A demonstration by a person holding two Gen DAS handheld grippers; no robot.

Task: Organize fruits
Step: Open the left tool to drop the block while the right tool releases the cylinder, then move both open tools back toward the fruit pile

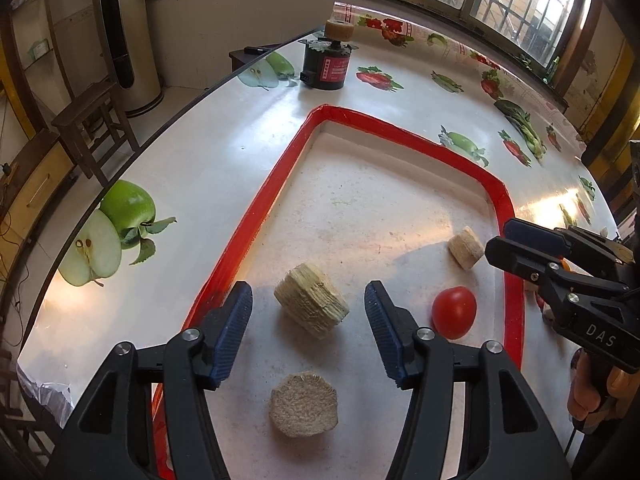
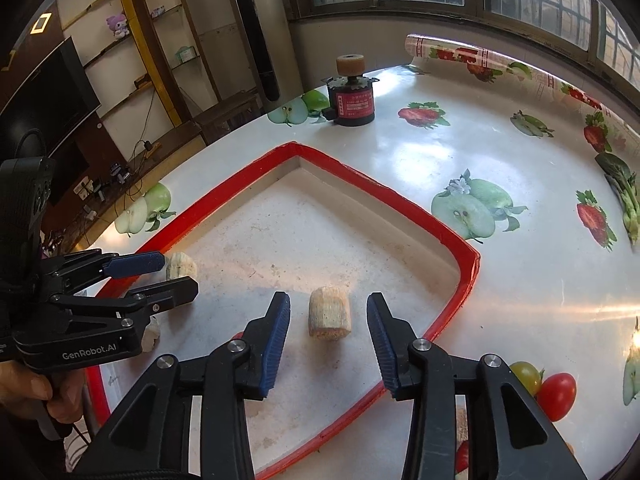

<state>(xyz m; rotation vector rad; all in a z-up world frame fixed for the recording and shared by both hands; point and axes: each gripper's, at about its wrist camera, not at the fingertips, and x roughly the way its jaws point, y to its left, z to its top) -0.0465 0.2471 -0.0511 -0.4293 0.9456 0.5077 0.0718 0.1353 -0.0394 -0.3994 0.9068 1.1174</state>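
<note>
Both grippers hover over the red-rimmed tray [image 1: 280, 184] on the counter [image 1: 192, 152]. Left gripper [image 1: 308, 308] has fingers wide, empty, straddling a corn chunk [image 1: 310, 300] lying in the tray. Right gripper [image 2: 328, 320], moderately spread, brackets another chunk [image 2: 330, 314] without touching. Tomato [image 1: 454, 312] sits nearby. Best: withdraw straight upward so the fingers don't nudge the pieces.

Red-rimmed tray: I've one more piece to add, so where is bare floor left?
The far half of the tray, up to its far corner, is bare. The near end is crowded: three corn-cob chunks, the tomato and both grippers.
</note>
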